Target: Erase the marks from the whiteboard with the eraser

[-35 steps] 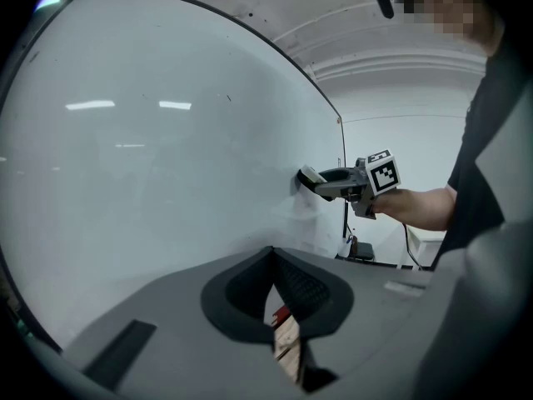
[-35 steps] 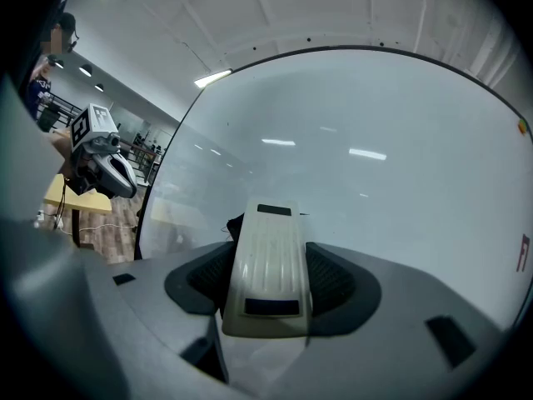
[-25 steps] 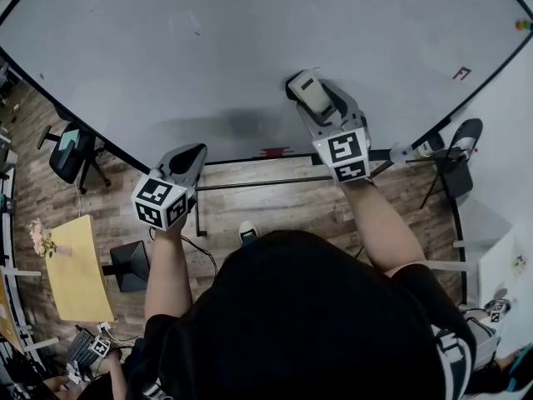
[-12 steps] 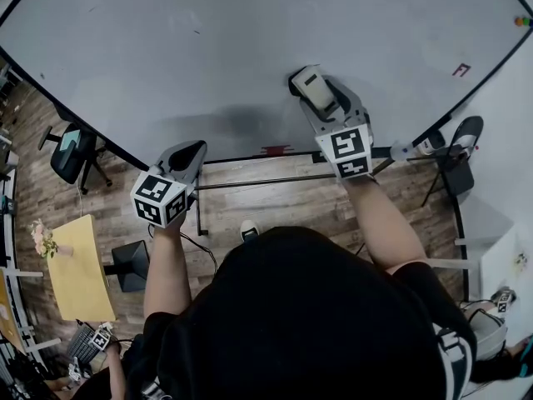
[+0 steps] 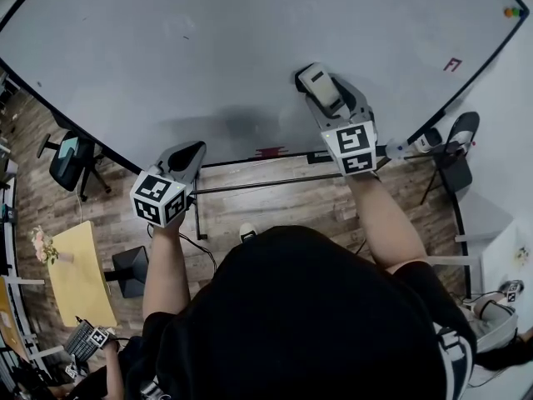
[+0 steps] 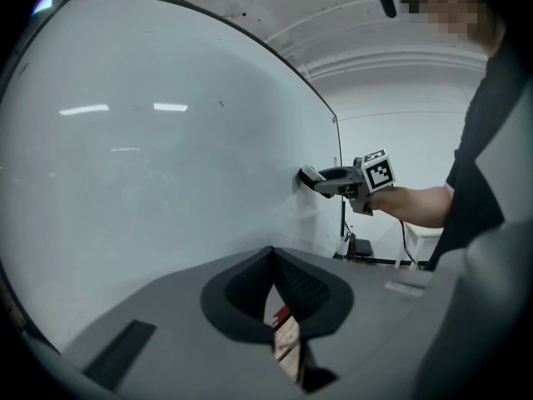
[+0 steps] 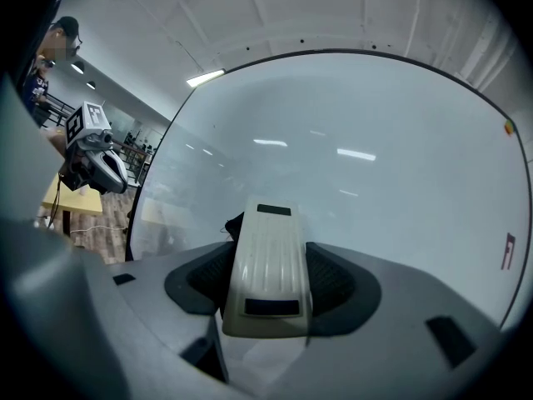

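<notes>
At the left, our left gripper (image 5: 189, 154) hangs low by the bottom edge of the whiteboard (image 5: 250, 48). Its fingers are pressed together on nothing, and it has no part in the wiping. We judge it best kept there, off the surface, so it neither smears nor blocks the stroke.

Up and a little to the right of it, the left gripper view shows a small dark speck (image 6: 221, 103) on the otherwise pale board. Whether it is ink we cannot tell, but it deserves a pass.

Right of centre, the right gripper (image 7: 268, 283) has its fingers clamped on the sides of the cream eraser (image 5: 316, 83). The eraser's far end appears to rest against the lower board.

To wipe well, we would lay the felt face flat on the board, not lead with one edge, and press evenly through the wrist. The strokes should overlap, and the squeeze should stay firm so the eraser does not twist between the fingers.

Far to the right, near the board's edge, sits a small red mark (image 5: 452, 64), well apart from the eraser. That looks like the clearest target left, so a long sweep toward it is what we would plan. It should stop short of the coloured dots (image 5: 510, 12) in the upper right corner.
</notes>
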`<action>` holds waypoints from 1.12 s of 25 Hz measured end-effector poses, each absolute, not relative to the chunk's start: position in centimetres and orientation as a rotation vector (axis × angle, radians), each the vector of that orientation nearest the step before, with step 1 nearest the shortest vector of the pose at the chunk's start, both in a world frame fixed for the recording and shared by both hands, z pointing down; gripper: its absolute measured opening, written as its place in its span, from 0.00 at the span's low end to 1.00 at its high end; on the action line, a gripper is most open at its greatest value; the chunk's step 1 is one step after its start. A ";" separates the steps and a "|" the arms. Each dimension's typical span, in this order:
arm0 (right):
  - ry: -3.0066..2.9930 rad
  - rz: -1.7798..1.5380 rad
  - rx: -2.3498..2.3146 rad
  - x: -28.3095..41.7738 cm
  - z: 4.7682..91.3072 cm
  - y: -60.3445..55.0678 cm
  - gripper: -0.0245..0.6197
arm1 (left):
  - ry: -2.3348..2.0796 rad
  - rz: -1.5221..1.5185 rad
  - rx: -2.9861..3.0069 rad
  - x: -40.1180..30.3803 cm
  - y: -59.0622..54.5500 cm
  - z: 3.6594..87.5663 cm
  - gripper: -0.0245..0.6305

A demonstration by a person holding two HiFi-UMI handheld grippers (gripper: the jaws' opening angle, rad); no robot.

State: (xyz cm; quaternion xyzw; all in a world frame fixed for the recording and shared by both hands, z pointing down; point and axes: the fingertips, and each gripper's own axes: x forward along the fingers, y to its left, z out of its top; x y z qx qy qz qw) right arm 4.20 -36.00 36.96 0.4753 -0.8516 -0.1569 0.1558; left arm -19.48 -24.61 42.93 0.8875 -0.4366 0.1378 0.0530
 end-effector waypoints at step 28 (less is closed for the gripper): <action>-2.343 -0.360 1.578 13.8 37.4 -38.5 0.44 | -1.236 0.447 2.743 -15.4 -25.5 43.0 0.05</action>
